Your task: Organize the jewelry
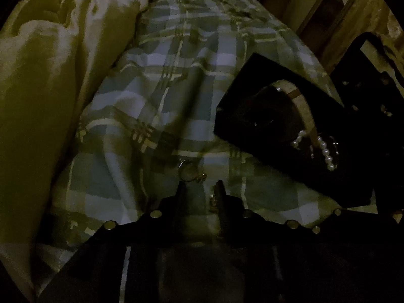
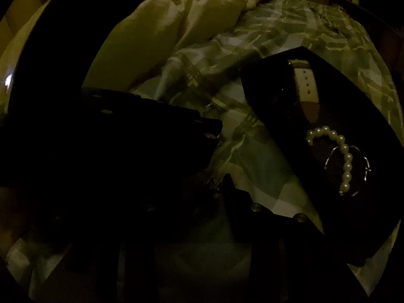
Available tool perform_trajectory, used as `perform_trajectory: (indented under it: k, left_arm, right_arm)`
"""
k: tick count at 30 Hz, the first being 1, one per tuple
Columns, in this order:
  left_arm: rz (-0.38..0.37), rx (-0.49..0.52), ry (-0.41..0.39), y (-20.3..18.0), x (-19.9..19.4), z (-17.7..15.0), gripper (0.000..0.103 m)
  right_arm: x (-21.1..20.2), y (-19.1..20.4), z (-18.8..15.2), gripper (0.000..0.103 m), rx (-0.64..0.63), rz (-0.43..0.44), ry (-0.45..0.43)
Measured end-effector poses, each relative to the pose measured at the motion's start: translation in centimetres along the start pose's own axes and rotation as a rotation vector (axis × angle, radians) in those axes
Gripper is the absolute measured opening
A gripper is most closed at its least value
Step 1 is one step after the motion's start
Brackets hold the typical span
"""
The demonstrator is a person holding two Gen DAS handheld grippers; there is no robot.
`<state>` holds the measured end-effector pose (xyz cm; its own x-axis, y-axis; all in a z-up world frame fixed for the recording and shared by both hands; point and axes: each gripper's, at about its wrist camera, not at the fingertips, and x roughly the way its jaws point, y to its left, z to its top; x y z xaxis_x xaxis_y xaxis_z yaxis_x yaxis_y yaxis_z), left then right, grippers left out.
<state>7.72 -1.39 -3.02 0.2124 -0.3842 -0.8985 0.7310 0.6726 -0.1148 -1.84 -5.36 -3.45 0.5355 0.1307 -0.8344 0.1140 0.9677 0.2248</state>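
Note:
A black jewelry tray (image 1: 255,85) lies on a plaid blanket (image 1: 161,80). It holds a white watch strap (image 1: 303,103), a pearl bracelet (image 1: 325,151) and a thin silver bangle (image 1: 335,146). The same tray (image 2: 277,96), strap (image 2: 306,83), pearls (image 2: 343,151) and bangle (image 2: 333,156) show in the right wrist view. My left gripper (image 1: 199,189) is open just behind a thin silver ring piece (image 1: 188,171) on the blanket; a small sparkly item (image 1: 214,199) lies by its right finger. My right gripper (image 2: 219,184) is dark, next to a small glinting piece (image 2: 213,183); its left finger is hidden behind the left gripper's dark body (image 2: 113,136).
A crumpled pale duvet (image 1: 50,63) is piled left of the plaid blanket. A second dark tray or stand (image 1: 366,75) sits at the far right. Wooden furniture (image 1: 328,12) stands behind. The scene is very dim.

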Motion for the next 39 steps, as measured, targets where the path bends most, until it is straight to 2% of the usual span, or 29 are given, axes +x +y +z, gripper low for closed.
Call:
perform_trajectory:
  k: [10, 17, 28, 32, 33, 39]
  left_arm:
    - [0.032, 0.028, 0.011, -0.6, 0.7, 0.0, 0.006]
    - [0.036, 0.029, 0.004, -0.7, 0.6, -0.2, 0.004]
    - [0.010, -0.016, -0.009, -0.2, 0.1, -0.2, 0.003]
    - [0.000, -0.027, -0.017, 0.0, -0.1, -0.3, 0.003]
    - [-0.001, -0.028, -0.021, 0.0, -0.2, -0.3, 0.003]
    - [-0.008, -0.033, -0.028, 0.0, -0.3, -0.2, 0.002]
  right_arm:
    - [1.4, 0.5, -0.2, 0.031, -0.042, -0.085, 0.029]
    - [1.4, 0.4, -0.2, 0.030, -0.055, -0.107, 0.020]
    - [1.2, 0.3, 0.3, 0.027, -0.045, -0.094, 0.013]
    - [0.8, 0.8, -0.2, 0.022, -0.041, -0.088, 0.011]
    - [0.7, 0.7, -0.1, 0.017, -0.039, -0.085, 0.011]
    - [0.4, 1.2, -0.8, 0.017, -0.035, -0.075, 0.017]
